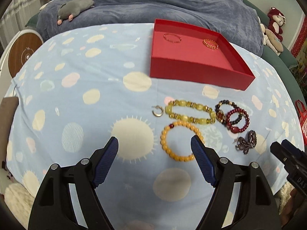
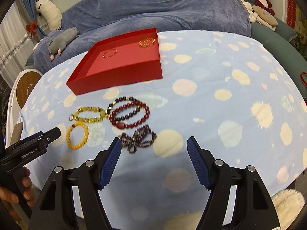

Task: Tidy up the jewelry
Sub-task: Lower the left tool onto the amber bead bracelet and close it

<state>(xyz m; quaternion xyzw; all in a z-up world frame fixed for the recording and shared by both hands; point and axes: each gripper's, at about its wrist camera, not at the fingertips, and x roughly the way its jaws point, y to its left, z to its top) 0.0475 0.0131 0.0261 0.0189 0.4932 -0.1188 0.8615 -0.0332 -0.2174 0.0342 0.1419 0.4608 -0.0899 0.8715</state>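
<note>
left wrist view: both the left gripper (image 1: pixel 154 143) and right gripper (image 2: pixel 154 143) wide apart, empty.

Bed with spotted blue sheet (image 1: pixel 76 95), bearing a red tray (image 1: pixel 201 72), a silver ring (image 1: pixel 158 110), yellow-green (image 1: pixel 190 113), orange (image 1: pixel 180 141), dark (image 2: pixel 122 100) and red (image 2: pixel 132 117) bracelets, and a purple bead strand (image 2: pixel 139 139).

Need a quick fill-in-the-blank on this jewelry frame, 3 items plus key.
1. The red box already holds ___ bracelets.
2. The left gripper has its jaws ___ above the orange bracelet.
3. The dark red bracelet lies partly on top of the ___ bracelet.
4. The small silver earring lies right next to the ___ bracelet.

Missing words: two; open; black; yellow
</note>
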